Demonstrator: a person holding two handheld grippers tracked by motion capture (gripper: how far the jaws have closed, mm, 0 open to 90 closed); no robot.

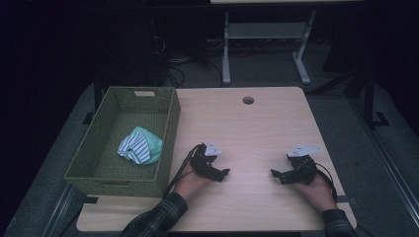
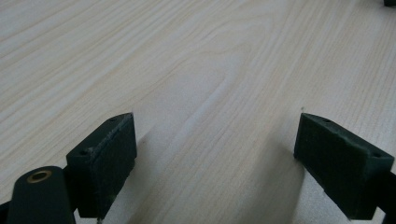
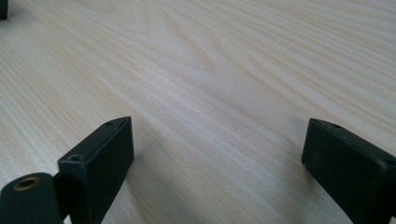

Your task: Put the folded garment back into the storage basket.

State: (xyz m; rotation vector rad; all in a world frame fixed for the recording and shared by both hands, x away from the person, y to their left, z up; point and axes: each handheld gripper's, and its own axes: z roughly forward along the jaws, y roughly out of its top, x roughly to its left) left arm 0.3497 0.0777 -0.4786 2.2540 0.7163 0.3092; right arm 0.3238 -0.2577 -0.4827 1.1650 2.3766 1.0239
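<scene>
My left gripper (image 1: 222, 173) rests low over the light wooden table (image 1: 257, 128), just right of the green woven basket (image 1: 111, 173). In the left gripper view the left gripper (image 2: 217, 140) has its jaws wide apart with bare wood between them. My right gripper (image 1: 276, 175) sits near the table's front right and points left toward the other one. In the right gripper view the right gripper (image 3: 219, 144) is open too, with nothing between its jaws. A crumpled cloth (image 1: 140, 145), mint green with blue and white stripes, lies inside the basket.
The basket stands along the table's left edge. A round cable hole (image 1: 248, 100) sits near the far edge. Beyond the table, on the dark floor, are a grey desk frame (image 1: 264, 44) and cables (image 1: 173, 64).
</scene>
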